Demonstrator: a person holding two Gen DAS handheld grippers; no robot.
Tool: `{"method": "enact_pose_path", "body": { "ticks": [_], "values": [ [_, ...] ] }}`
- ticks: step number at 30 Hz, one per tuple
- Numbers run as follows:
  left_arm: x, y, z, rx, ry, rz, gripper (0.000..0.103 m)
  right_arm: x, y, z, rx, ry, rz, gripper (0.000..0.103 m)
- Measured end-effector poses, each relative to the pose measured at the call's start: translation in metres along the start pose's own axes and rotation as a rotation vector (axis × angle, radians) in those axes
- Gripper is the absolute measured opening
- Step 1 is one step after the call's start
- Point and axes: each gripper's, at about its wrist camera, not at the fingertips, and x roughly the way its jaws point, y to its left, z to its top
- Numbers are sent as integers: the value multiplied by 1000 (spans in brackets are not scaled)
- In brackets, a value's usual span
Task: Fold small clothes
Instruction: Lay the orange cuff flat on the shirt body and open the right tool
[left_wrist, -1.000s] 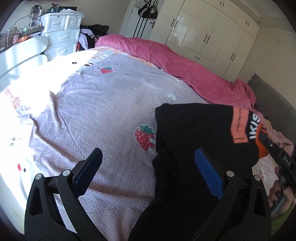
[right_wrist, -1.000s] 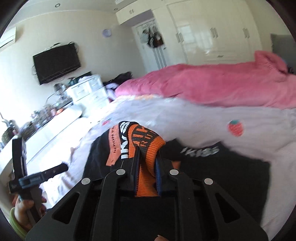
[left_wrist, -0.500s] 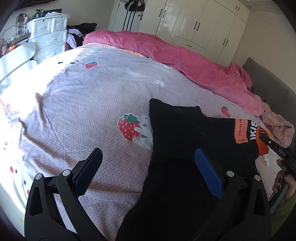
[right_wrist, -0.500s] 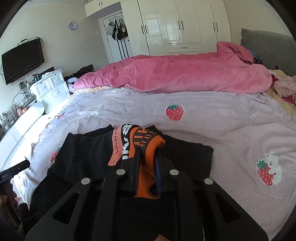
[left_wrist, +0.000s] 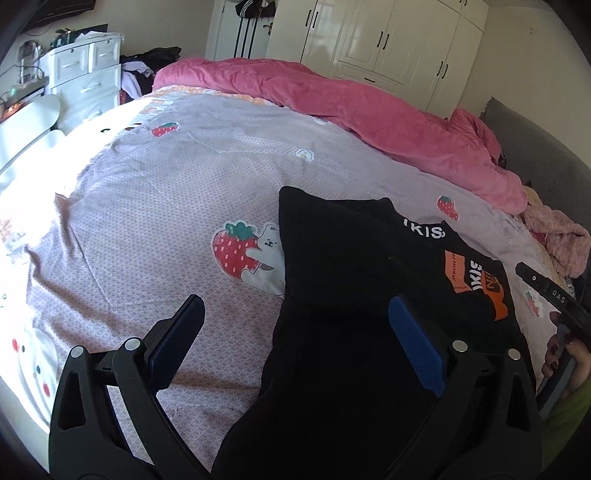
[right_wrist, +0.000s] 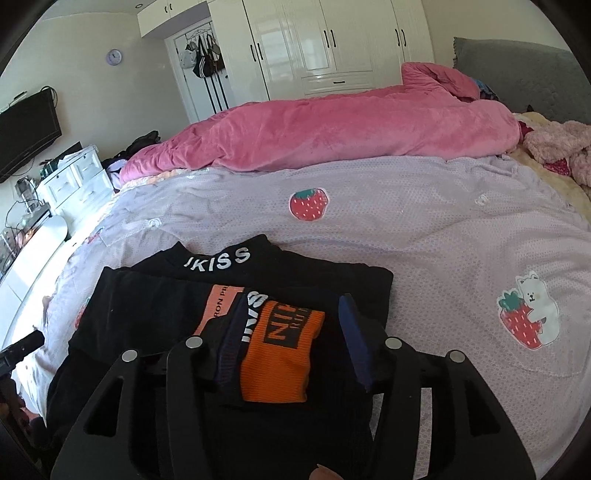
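The black garment (right_wrist: 155, 317) is lying on the bed (right_wrist: 424, 236), one sleeve with its orange cuff (right_wrist: 280, 354) already laid across the body. The right tool (right_wrist: 291, 343) has just been opening; its pads are standing apart either side of the cuff, not pressing. The left tool (left_wrist: 295, 332) is gaping wide, holding nothing (the lower half is looking unfolded, so I'd judge more folds are remaining).
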Motion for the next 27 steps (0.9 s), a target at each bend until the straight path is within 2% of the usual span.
{"method": "enact_pose_path", "body": {
  "ticks": [5,6,7,9,10,13,15,16,19,22,24,27],
  "values": [
    [12,-25,16,38,-1,-21,93,24,-4,-5,28,85,19,50],
    [16,-32,19,48,-1,-29,90,27,-3,-6,29,95,29,50],
    [21,-39,23,60,7,-37,82,32,-3,-7,34,110,46,50],
    [30,-47,25,72,18,-54,72,38,-2,-7,45,129,53,49],
    [37,-53,26,87,21,-52,72,42,-2,-7,49,139,61,49],
    [67,-62,22,156,64,16,71,52,0,-9,41,162,47,39],
    [84,-58,16,161,111,25,65,55,1,-12,31,169,35,18],
    [92,-54,12,157,141,32,65,55,2,-13,18,169,32,15],
    [94,-41,5,106,146,-13,65,46,8,-15,-15,138,35,11],
    [91,-37,5,109,144,-25,65,34,13,-12,-46,90,19,10],
    [89,-35,5,102,143,-34,65,27,15,-11,-70,75,-13,10],
    [87,-35,4,101,139,-40,65,30,17,-12,-120,99,-79,10]
  ]
}}
